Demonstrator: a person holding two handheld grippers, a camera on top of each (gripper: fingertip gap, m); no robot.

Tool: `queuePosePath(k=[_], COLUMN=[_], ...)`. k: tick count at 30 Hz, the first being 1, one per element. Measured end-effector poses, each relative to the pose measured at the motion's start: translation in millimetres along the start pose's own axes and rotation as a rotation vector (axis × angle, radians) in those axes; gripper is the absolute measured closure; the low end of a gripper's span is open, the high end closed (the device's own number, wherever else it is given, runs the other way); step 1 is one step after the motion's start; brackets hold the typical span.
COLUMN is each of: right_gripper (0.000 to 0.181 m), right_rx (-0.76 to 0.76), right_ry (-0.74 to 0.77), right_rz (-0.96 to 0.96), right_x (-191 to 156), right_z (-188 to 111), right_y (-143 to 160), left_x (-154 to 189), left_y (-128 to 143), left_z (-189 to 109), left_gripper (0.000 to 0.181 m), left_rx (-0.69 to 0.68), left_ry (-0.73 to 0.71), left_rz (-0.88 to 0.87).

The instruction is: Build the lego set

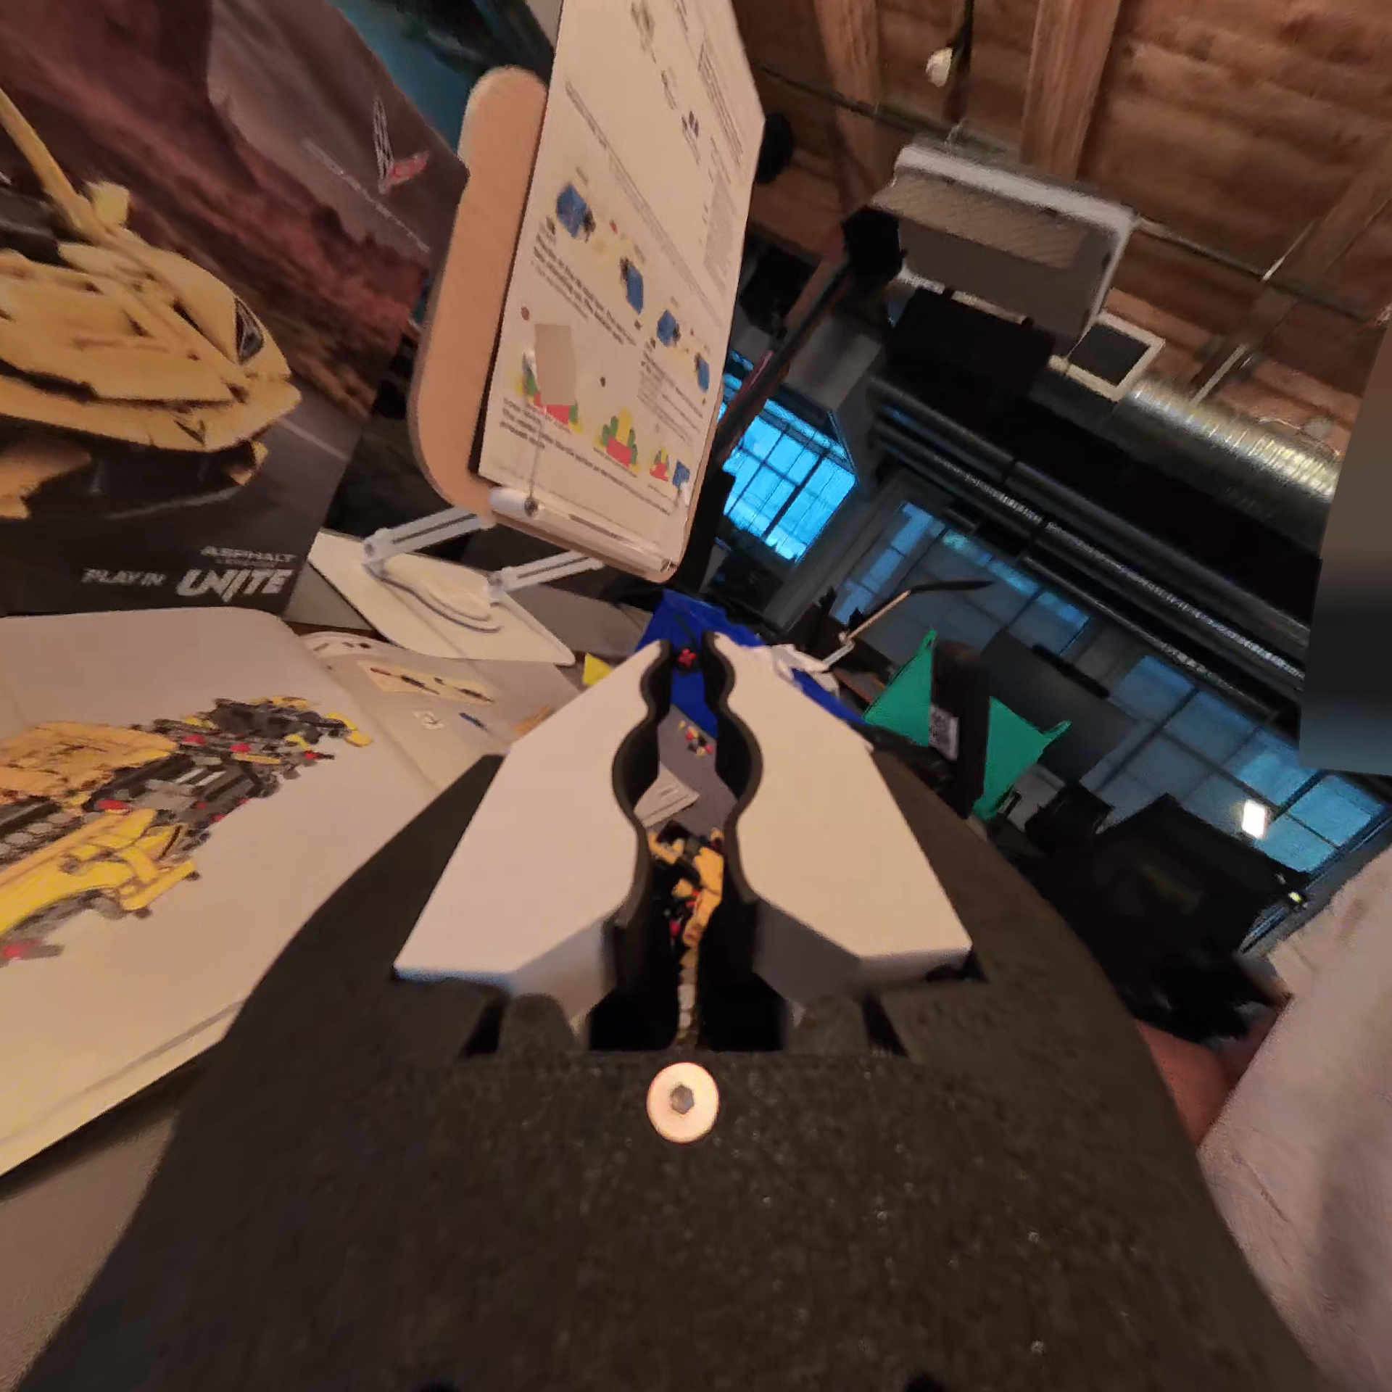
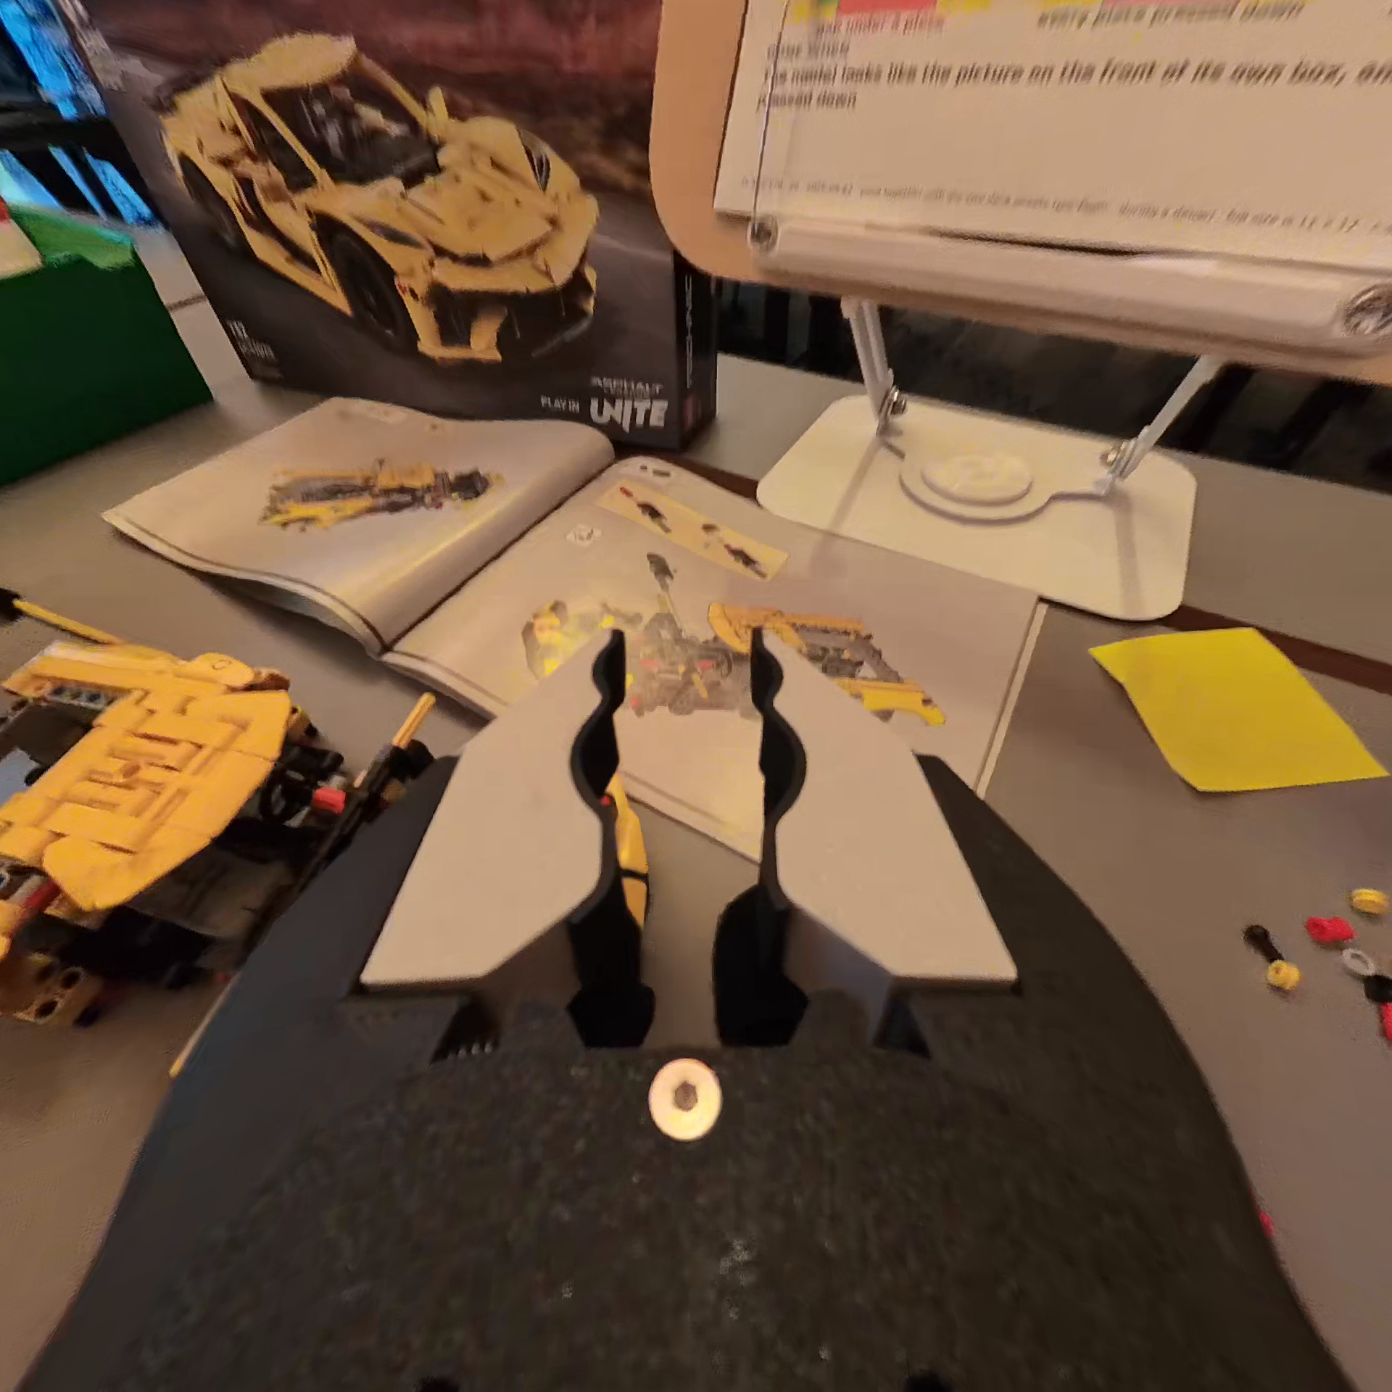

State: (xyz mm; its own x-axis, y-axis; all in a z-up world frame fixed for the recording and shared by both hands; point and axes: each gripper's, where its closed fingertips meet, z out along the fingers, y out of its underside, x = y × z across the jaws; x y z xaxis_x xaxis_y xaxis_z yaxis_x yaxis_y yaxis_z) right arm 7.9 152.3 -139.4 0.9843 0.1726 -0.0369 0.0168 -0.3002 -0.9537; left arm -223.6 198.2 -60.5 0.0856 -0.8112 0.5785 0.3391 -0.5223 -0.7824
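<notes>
The left claw [image 1: 687, 663] was tilted upward, its jaws nearly closed with only a thin gap at the tips; yellow and black lego pieces [image 1: 689, 881] showed through that gap, though whether it gripped them I could not tell. The right claw [image 2: 687, 648] hung over the open instruction booklet [image 2: 452, 542] with jaws parted and nothing between them. The partly built yellow car [image 2: 143, 761] sat on the desk [image 2: 1130, 866] at the near left. The set's box [image 2: 422, 226] stood far behind the booklet, and loose small pieces [image 2: 1326, 941] lay at the right.
</notes>
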Motion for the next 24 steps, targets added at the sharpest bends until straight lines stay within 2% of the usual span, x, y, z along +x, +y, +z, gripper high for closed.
queuePosePath(k=[4,7,16,22,24], right_gripper=[0.148,0.149,0.151,0.151,0.151], right_rx=[0.007,-0.035,-0.053,-0.069,-0.078], right_ry=[-0.043,-0.048,-0.077,-0.095,-0.102], right_rz=[0.04,0.054,0.068,0.037,0.022], right_x=[-3,0,-4,-12,-15], right_z=[4,8,8,7,7], right_y=[3,14,18,16,16], left_x=[-15,-14,-22,-15,0], left_y=[22,20,25,30,34], left_z=[5,5,4,8,11], left_gripper=[0.175,0.175,0.175,0.174,0.175], left_rx=[-0.071,-0.038,-0.081,-0.119,-0.151], left_ry=[-0.017,0.007,-0.044,-0.045,0.019], left_rz=[-0.04,-0.04,-0.003,0.046,0.033])
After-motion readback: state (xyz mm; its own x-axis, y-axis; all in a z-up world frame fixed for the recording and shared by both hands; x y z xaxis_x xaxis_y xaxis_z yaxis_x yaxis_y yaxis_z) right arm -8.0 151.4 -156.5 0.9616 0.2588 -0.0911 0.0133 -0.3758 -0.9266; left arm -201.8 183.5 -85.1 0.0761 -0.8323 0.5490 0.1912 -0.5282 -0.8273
